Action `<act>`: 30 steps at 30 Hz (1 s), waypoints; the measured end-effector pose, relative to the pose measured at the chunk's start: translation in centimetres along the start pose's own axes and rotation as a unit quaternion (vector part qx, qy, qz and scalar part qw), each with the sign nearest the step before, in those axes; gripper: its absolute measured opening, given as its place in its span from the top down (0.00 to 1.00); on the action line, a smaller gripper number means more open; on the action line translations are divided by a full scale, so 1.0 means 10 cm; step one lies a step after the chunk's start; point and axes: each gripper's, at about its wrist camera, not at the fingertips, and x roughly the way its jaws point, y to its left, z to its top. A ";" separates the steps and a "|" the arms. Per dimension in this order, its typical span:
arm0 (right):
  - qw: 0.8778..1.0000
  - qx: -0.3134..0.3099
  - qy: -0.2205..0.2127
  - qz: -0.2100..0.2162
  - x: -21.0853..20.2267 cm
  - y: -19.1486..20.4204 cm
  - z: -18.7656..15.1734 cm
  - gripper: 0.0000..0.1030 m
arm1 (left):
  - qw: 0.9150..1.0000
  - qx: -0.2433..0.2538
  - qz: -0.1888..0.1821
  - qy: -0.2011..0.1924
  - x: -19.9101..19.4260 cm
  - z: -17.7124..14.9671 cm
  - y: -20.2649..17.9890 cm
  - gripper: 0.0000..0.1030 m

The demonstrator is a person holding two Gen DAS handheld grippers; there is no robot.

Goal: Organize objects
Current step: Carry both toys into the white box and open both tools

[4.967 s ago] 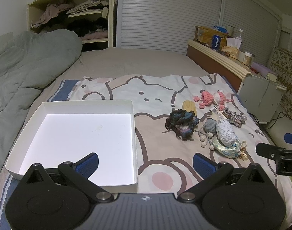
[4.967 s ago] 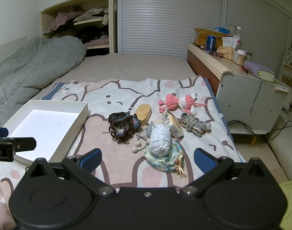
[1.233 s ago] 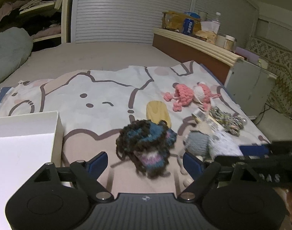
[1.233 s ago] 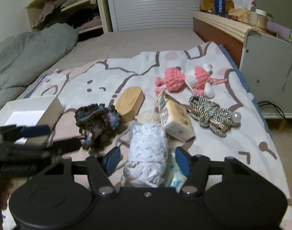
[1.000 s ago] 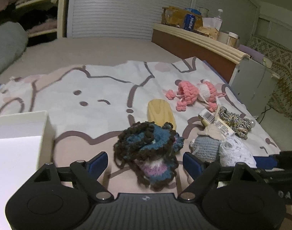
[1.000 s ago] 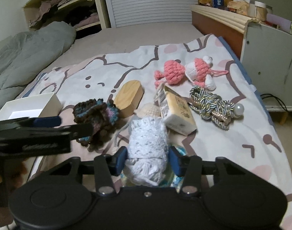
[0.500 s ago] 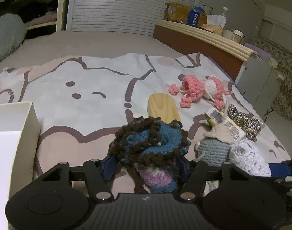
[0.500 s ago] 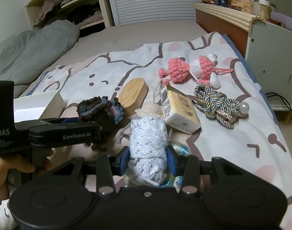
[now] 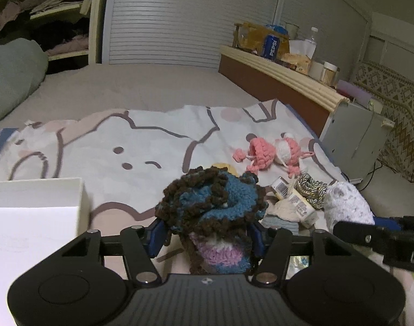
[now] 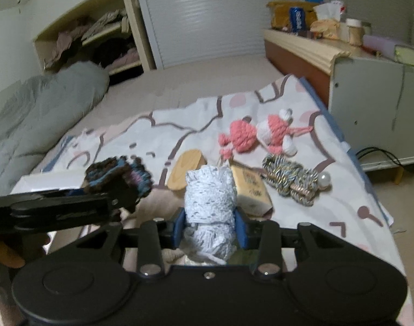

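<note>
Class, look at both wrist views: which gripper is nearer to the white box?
Left. The left gripper, shut on the dark crocheted piece, sits just beside the white box. The right gripper, shut on the white lace roll, is farther off, beyond the left one.

Dim bedroom with a wide bed under a cartoon-print sheet (image 9: 152,141).

A grey slatted roller shutter (image 9: 163,27) is spanning the back wall, an open cream shelf unit (image 10: 98,35) is holding crumpled clothes at left, a grey-green duvet (image 10: 41,108) is lying bunched on the bed, and a ribbed cream-topped wooden headboard ledge (image 9: 285,76) is carrying a blue Pepsi can (image 9: 272,45).
</note>
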 end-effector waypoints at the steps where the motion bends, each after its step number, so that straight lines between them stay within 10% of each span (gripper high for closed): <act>1: 1.000 0.004 -0.005 0.000 -0.04 0.00 0.01 0.62 | 1.000 -0.001 0.001 0.001 -0.05 0.01 0.00 0.41; 30: 0.999 0.006 -0.034 -0.015 -0.58 0.32 -0.01 0.62 | 0.999 -0.025 0.034 -0.020 -1.15 -0.04 0.29 0.40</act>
